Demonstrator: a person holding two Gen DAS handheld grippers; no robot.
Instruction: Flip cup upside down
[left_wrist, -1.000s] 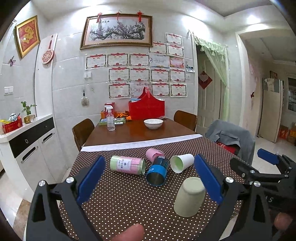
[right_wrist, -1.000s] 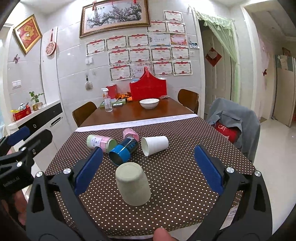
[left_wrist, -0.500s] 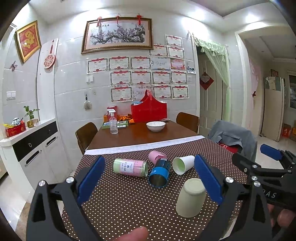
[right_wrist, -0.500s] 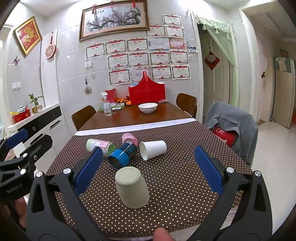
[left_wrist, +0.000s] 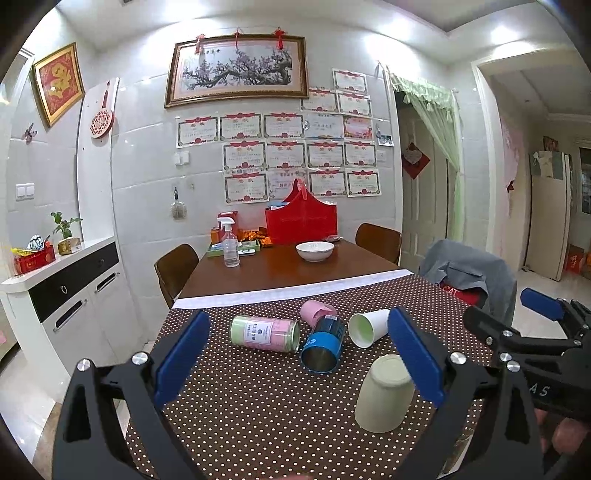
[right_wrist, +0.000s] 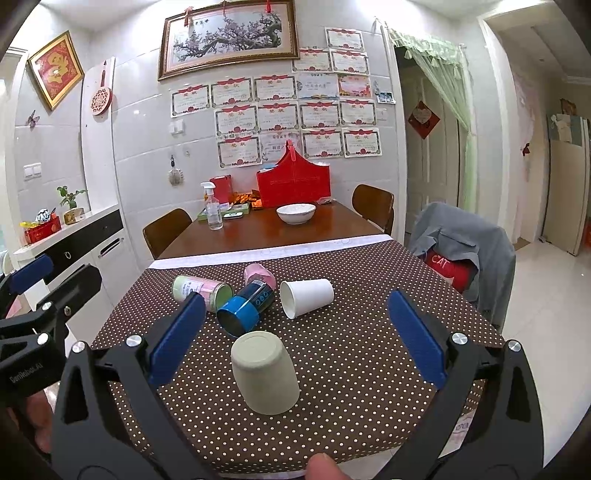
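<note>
A pale green plastic cup (right_wrist: 264, 373) stands mouth-down on the dotted brown worktop (right_wrist: 351, 354), apparently already flipped; both grippers (left_wrist: 299, 363) (right_wrist: 293, 339) hover, fingers spread, holding nothing, likely only needing to retreat.

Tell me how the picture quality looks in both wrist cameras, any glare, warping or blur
Left wrist view: strong fisheye bending of the walls, dark vignette corners, ceiling lights blown out; the cups are sharp, including the upside-down pale green cup. Right wrist view: same warping and dark corners, glare on the wall tiles; a blurry fingertip at the bottom edge; the white paper cup is crisp on the dotted tablecloth.
</note>
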